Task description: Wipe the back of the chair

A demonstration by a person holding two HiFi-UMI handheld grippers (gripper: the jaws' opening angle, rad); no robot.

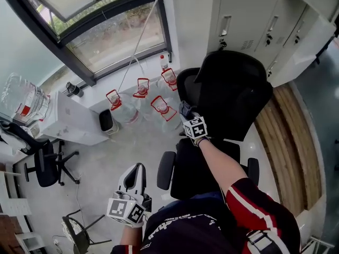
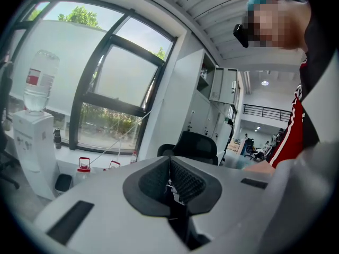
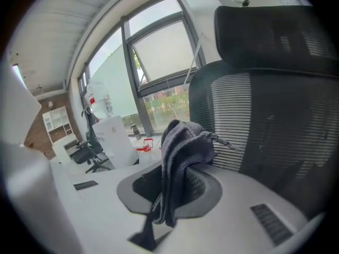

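Note:
A black mesh office chair stands in front of me, its backrest topped by a headrest. My right gripper is shut on a grey cloth, which bunches up out of the jaws. It is held at the left edge of the mesh back; contact cannot be told. My left gripper hangs low and to the left of the seat, apart from the chair. Its jaws are shut with nothing between them, and the chair shows beyond them in the left gripper view.
Several large water bottles with red caps stand on the floor under the window. A water dispenser, a small black bin and another office chair are to the left. Grey lockers and a wooden platform lie behind and right of the chair.

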